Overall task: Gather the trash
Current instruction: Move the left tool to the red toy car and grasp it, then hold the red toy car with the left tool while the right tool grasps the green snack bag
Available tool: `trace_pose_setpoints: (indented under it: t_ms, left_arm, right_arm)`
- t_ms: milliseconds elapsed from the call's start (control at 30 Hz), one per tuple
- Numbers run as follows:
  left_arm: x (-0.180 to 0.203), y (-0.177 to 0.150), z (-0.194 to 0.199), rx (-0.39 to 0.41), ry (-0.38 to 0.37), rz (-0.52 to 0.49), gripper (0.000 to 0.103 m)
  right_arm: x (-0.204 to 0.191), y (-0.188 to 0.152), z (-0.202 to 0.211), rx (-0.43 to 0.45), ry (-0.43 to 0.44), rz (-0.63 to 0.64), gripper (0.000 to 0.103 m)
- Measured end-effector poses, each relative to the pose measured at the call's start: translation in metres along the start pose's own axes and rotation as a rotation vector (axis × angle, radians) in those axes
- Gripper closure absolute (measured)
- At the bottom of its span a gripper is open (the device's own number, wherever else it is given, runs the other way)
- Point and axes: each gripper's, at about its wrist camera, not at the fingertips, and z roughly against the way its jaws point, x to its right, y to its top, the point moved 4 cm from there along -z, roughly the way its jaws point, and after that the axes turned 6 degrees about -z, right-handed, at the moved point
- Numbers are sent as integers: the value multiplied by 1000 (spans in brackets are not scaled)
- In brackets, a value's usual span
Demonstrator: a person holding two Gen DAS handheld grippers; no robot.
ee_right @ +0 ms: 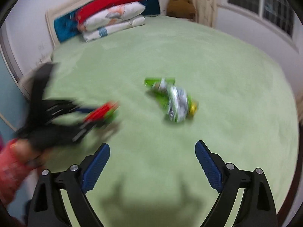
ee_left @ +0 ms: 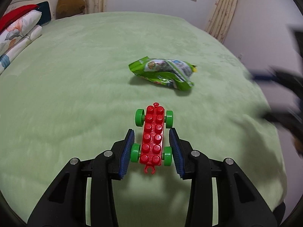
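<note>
1. At left, the left gripper (ee_left: 151, 143) held a red toy brick car (ee_left: 153, 136) above the green bedspread (ee_left: 75, 75), its blue pads pressed against the rear green wheels (ee_left: 135, 153). Judged from the frame, wheels that turn could let the toy roll or twist out of so narrow a hold.

2. At centre, the crumpled green snack wrapper (ee_left: 163, 72), the likely trash, lay loose on the bedspread beyond the toy, well apart from both grippers. The toy may not be trash at all; carrying it off could mean collecting the wrong item.

3. At right, the right gripper (ee_right: 152, 162) hung over the bed with fingers spread wide and nothing between them, the wrapper (ee_right: 173, 100) ahead of it. Heavy blur in its view suggested fast movement; a hasty closing could skid the light foil across the plush fabric or pinch the bedspread with it. The two grippers also stood near enough to risk a collision.
</note>
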Motion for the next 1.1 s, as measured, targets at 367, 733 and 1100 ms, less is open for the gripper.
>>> trace_pose_setpoints:
  t_ms: [367, 733, 1100]
  left_arm:
    - [-9, -30, 11, 3, -60, 100, 65]
    - [-5, -36, 26, 2, -45, 126, 65]
    - [55, -48, 111, 47, -35, 96, 65]
  right_arm:
    - [16, 73, -137, -142, -264, 119, 10]
    - [12, 61, -110, -70, -313, 79, 76]
    - [-33, -6, 66, 59, -212, 48, 76]
